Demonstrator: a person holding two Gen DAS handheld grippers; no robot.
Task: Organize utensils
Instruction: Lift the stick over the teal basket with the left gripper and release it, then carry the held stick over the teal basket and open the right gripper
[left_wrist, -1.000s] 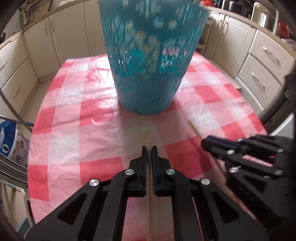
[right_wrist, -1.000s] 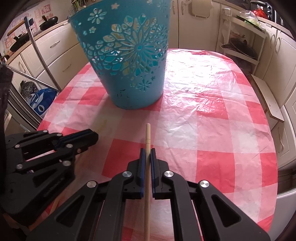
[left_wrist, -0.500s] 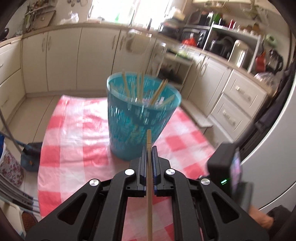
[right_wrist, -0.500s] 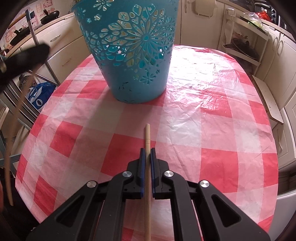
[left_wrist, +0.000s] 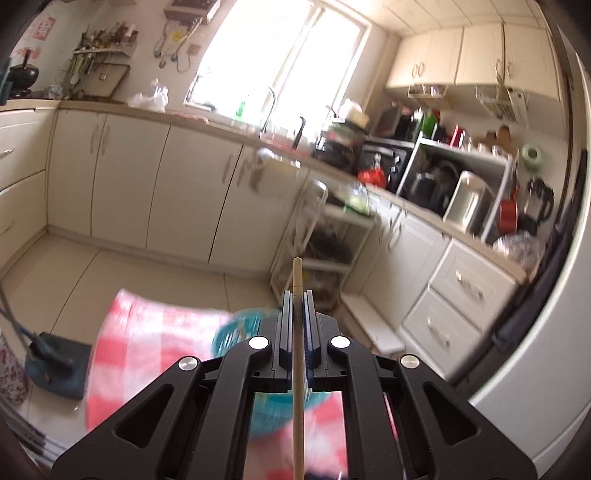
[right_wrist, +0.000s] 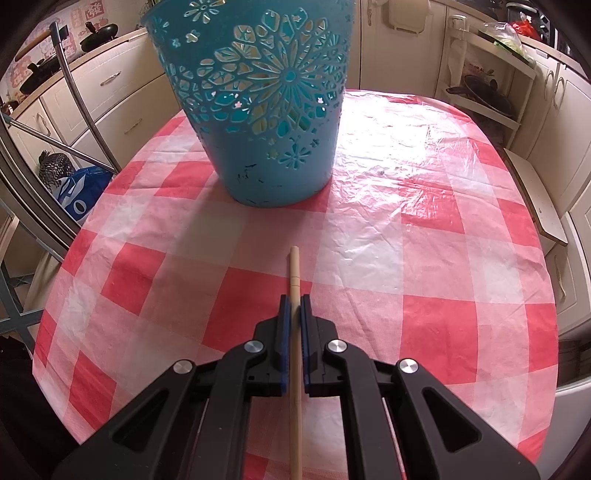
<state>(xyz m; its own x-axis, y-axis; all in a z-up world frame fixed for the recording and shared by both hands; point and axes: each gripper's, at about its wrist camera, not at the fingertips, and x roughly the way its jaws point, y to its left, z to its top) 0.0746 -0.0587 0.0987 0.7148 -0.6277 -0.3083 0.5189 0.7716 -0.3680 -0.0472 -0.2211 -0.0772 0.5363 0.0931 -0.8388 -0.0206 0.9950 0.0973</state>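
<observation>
The checked counter (right_wrist: 424, 229) spreads ahead of the right jaws, the teal basket (right_wrist: 266, 122) beyond them with its rim cut off and, below the left jaws, blurred and half hidden, each pair clenched on a chopstick (right_wrist: 294, 273), the left chopstick (left_wrist: 297, 280) likewise.

That basket (right_wrist: 273, 110) is teal with cut-out flower patterns all over. Tablecloth (right_wrist: 424, 229) is a red, pink and white check, and the 2 chopsticks (right_wrist: 294, 280) (left_wrist: 297, 280) are plain pale wood.
</observation>
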